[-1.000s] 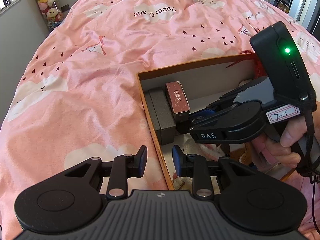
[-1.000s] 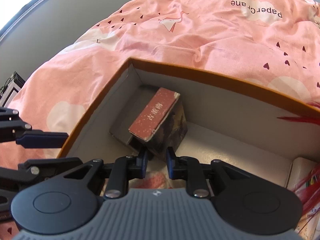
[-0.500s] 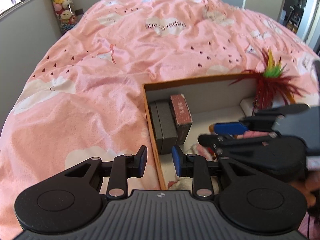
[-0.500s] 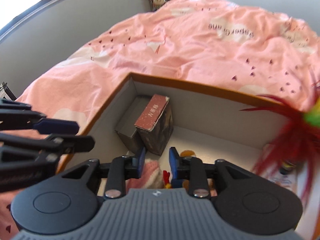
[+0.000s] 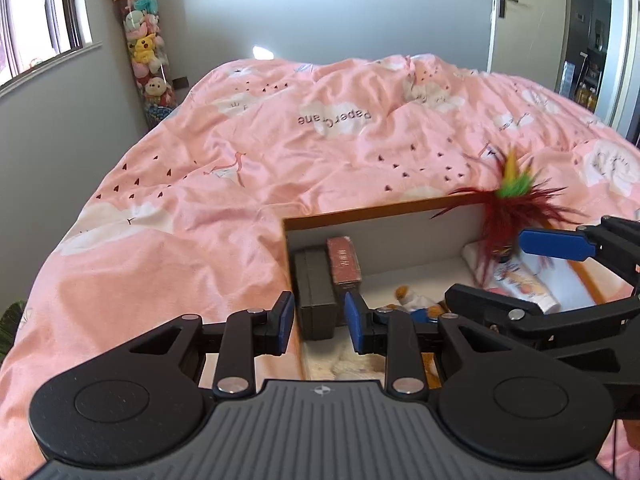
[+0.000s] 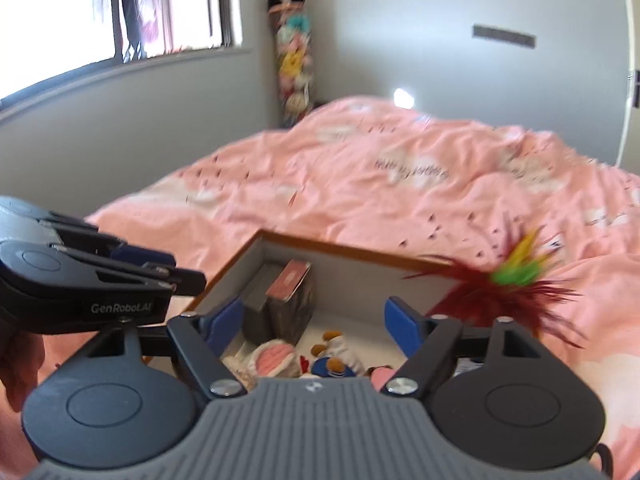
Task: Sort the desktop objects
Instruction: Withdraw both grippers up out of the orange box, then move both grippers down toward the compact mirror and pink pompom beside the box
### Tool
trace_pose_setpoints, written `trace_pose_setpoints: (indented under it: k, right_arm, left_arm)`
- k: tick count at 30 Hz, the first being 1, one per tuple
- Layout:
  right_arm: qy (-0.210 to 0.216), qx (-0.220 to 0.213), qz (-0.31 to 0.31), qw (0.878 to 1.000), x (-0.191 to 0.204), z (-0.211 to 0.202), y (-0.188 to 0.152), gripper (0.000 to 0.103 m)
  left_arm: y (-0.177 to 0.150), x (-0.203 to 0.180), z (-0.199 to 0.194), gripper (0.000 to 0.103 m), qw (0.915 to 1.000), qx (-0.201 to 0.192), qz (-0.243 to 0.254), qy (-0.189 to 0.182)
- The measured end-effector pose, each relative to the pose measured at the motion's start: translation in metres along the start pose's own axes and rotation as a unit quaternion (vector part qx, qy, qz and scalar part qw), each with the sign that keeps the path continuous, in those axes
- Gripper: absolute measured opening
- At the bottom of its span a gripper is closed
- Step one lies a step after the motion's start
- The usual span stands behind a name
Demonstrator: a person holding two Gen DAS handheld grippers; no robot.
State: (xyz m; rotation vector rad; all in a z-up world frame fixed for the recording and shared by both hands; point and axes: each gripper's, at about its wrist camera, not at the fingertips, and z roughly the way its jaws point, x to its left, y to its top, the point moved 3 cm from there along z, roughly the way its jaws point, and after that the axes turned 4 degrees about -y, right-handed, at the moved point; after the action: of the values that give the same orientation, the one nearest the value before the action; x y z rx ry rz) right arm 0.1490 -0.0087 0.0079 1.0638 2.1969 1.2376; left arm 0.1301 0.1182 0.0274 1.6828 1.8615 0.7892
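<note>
An orange-rimmed cardboard box [image 5: 380, 211] lies on the pink bed; it also shows in the right wrist view [image 6: 340, 246]. In its far left corner stand a dark grey case [image 5: 314, 288] and a red-topped box [image 5: 343, 260], also seen in the right wrist view [image 6: 289, 285]. Plush toys [image 6: 276, 360] and a white tube [image 5: 524, 286] lie inside. A red feather toy [image 5: 508, 204] sticks up at the right. My left gripper [image 5: 318, 322] hovers over the box's near left edge, fingers a little apart and empty. My right gripper [image 6: 316, 320] is open wide and empty above the box.
The pink duvet [image 5: 280, 152] covers the bed all around the box. A tall tube of plush toys [image 5: 146, 52] stands in the far corner by the window. A door [image 5: 520, 12] is at the far right.
My right gripper has let go of the red-topped box, pulled back and up, and opened wide. Both cameras have risen and tilted up, showing the room.
</note>
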Motion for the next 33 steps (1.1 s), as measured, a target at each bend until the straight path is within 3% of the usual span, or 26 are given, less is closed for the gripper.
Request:
trace_pose_setpoints:
  k: [6, 13, 20, 27, 33]
  right_arm:
    - [-0.019, -0.014, 0.008, 1.000, -0.004, -0.028, -0.013, 0.084]
    - [-0.008, 0.007, 0.024, 1.000, -0.016, -0.053, -0.033, 0.085]
    - [0.007, 0.055, 0.017, 0.998, -0.020, -0.060, -0.064, 0.084]
    - [-0.016, 0.117, 0.017, 0.993, -0.028, -0.051, -0.096, 0.083]
    - [-0.035, 0.167, 0.031, 0.985, -0.042, -0.034, -0.114, 0.083]
  left_arm:
    - [-0.009, -0.017, -0.025, 0.032, 0.9996, -0.018, 0.008, -0.021]
    - [-0.030, -0.041, -0.051, 0.034, 0.9981, -0.027, 0.030, -0.047]
    - [-0.066, -0.054, -0.047, 0.046, 0.9969, 0.025, 0.011, -0.074]
    - [-0.102, -0.056, -0.033, 0.048, 0.9941, 0.074, 0.012, -0.078]
    - [-0.122, -0.050, -0.016, 0.048, 0.9894, 0.122, -0.018, -0.076]
